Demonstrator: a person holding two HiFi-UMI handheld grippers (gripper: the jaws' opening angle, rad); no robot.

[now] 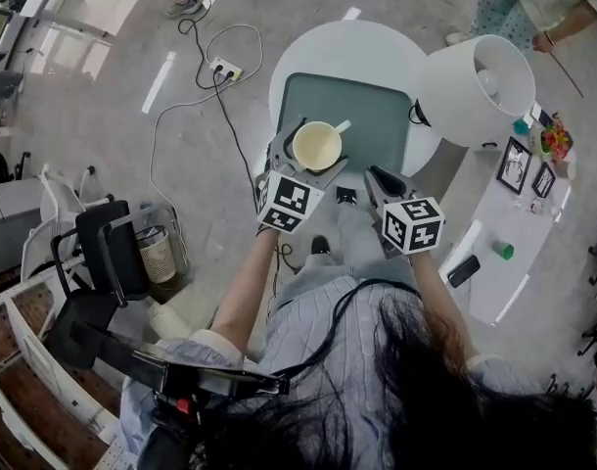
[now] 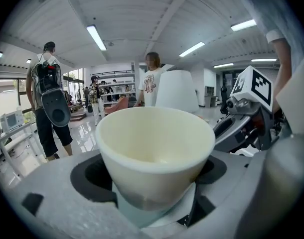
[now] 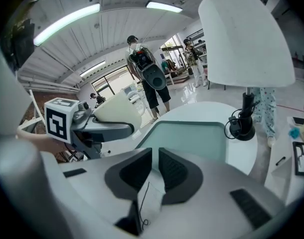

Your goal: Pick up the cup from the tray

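A cream cup [image 1: 316, 146] is held in my left gripper [image 1: 308, 163], whose pads press its lower wall on both sides. In the left gripper view the cup [image 2: 154, 143] fills the middle, upright and empty. It hangs over the near left edge of the teal tray [image 1: 367, 106] on the round white table [image 1: 323, 47]. My right gripper [image 1: 382, 180] is beside it, over the tray's near edge, jaws closed together on nothing. The right gripper view shows the right gripper [image 3: 155, 156], the bare tray [image 3: 192, 133], and the cup [image 3: 114, 108] at the left.
A big white lampshade [image 1: 475, 86] leans over the table's right side, its base [image 3: 243, 126] on the table. A white side table [image 1: 514, 243] with picture frames stands to the right. A power strip [image 1: 223, 69] and cables lie on the floor; a chair [image 1: 113, 253] stands left. People stand around.
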